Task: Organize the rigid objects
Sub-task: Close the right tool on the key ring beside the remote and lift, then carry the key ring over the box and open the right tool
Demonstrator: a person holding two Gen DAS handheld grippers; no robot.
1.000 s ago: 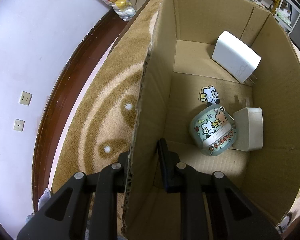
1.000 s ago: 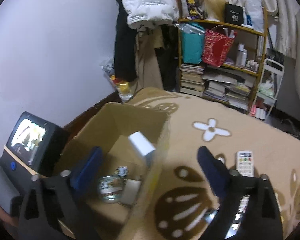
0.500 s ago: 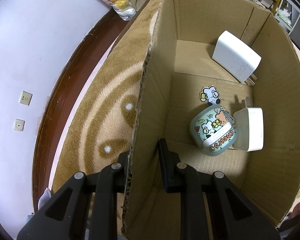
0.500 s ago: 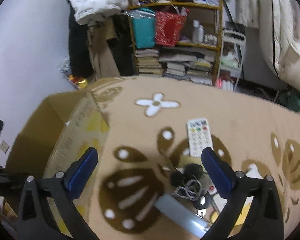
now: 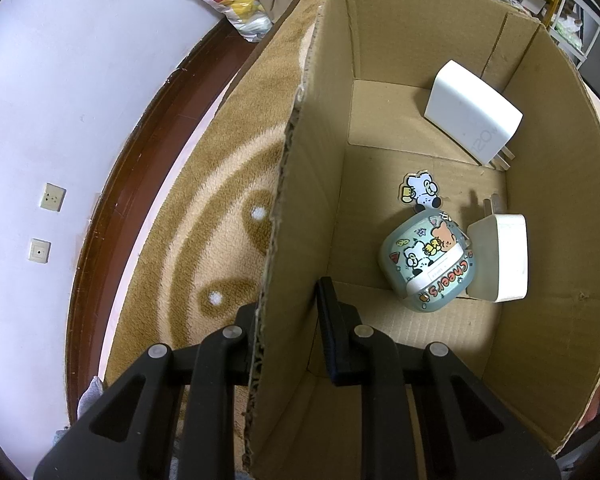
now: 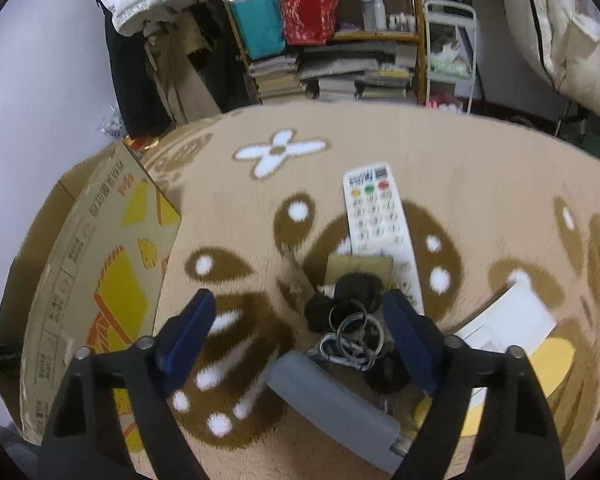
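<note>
Three rigid items are already lodged in the cardboard box [image 5: 400,64]: a large white charger [image 5: 472,114], a cartoon-printed case [image 5: 428,264] and a small white plug [image 5: 500,258]. The box wall is clamped by the left tool [image 5: 288,320]. A remote [image 6: 376,216] and keyring [image 6: 354,326] are left on the rug, under the wide-open right tool [image 6: 300,338]; open rug is seen around them.

Both fisheye views bend straight lines into curves and darken to black at the corners. The left wrist view is sharp and evenly lit from above; the cardboard box [image 5: 420,60] interior is bright, and a small charger [image 5: 500,258] casts a soft shadow on its floor. The right wrist view is dimmer and motion-blurred (most at the remote control [image 6: 376,216] and bookshelf [image 6: 340,64]), with the rug [image 6: 480,168] softly smeared.
</note>
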